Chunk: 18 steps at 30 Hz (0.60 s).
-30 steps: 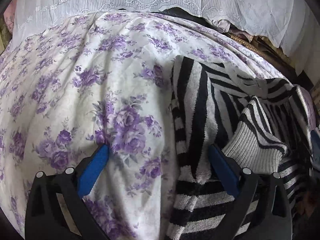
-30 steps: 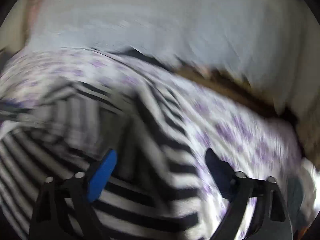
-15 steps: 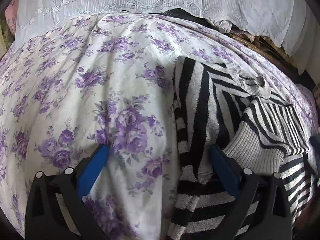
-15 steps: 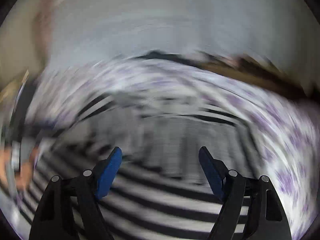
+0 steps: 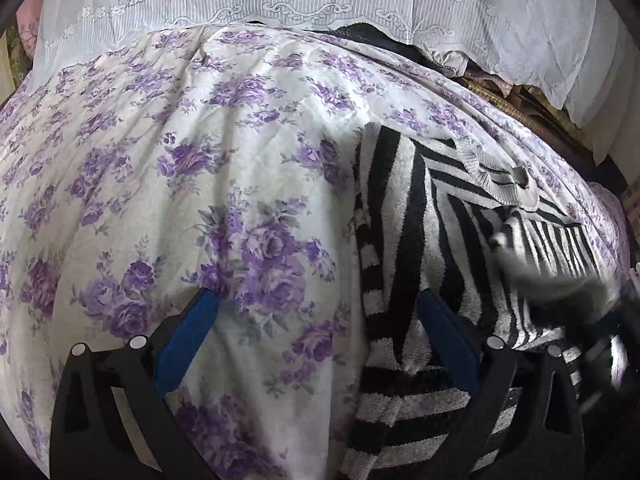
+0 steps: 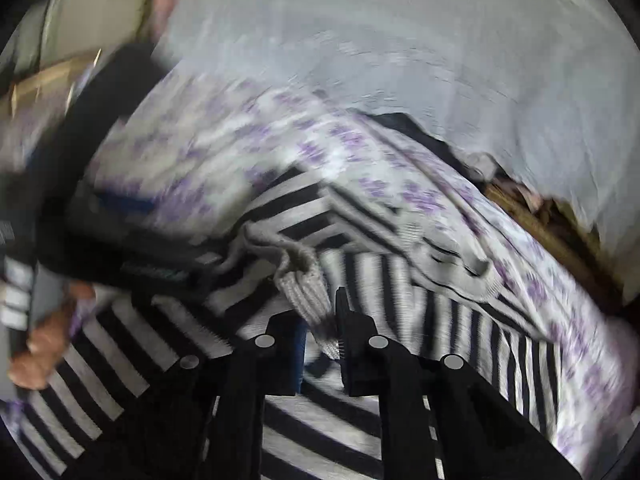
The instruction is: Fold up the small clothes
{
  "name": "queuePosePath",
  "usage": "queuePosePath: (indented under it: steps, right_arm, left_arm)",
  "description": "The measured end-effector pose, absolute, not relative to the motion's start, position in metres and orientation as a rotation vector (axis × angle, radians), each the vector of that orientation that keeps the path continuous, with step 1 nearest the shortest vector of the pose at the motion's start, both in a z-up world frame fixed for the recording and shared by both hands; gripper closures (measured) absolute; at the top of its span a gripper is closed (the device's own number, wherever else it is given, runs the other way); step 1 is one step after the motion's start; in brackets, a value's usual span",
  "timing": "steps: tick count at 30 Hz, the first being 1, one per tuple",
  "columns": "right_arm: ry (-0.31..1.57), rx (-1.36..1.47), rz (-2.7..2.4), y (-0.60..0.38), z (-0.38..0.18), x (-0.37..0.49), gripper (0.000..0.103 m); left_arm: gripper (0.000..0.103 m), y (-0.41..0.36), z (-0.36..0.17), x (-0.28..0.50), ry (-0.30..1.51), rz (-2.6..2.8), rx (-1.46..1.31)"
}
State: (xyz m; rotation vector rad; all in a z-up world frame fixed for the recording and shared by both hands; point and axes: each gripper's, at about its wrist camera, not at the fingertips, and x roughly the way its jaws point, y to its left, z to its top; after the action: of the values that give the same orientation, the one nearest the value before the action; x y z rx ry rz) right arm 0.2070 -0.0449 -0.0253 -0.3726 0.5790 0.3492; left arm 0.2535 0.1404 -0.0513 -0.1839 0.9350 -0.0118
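A black-and-white striped sweater (image 5: 404,216) lies spread on a purple-flowered bedspread (image 5: 168,184), filling the 3 to 5 o'clock part of the left wrist view. The step in hand looks like folding a sleeve in over the body.

The right gripper (image 6: 322,332) has its jaws pressed nearly together, pinching the ribbed grey cuff (image 6: 304,292) of that sleeve; the cuff rises from between the pads toward 12 o'clock. This view is smeared, so how deep the bite goes is hard to say. At 9 o'clock a person's hand (image 6: 44,340) shows, gripping the other tool.

The left gripper (image 5: 316,320) hangs with its fingers spread wide and nothing between them: one blue pad (image 5: 186,338) over the flowers at 7 o'clock, the other over the sweater's near edge at 5 o'clock.

Next, I judge, the cuff needs carrying across the chest and laying flat before release, with the left tool pinning the body so the knit does not drag.
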Motion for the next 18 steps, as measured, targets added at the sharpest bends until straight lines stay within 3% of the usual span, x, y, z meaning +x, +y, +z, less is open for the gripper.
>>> queuePosePath:
  steps: [6,12,18]
  right_arm:
    - [0.619,-0.059,0.21,-0.161,-0.016,0.238,0.092]
    - [0.803,0.347,0.281,-0.248,-0.083,0.264,0.084]
    - [0.711,0.374,0.187,-0.263,-0.062,0.248,0.074]
  left_arm:
    - [0.004,0.133,-0.054,0.254,0.937,0.009,-0.133]
    - [0.004,0.121,-0.056,0.252,0.934,0.025,-0.064]
    - [0.004,0.121,-0.051,0.248,0.913,0.04,-0.049]
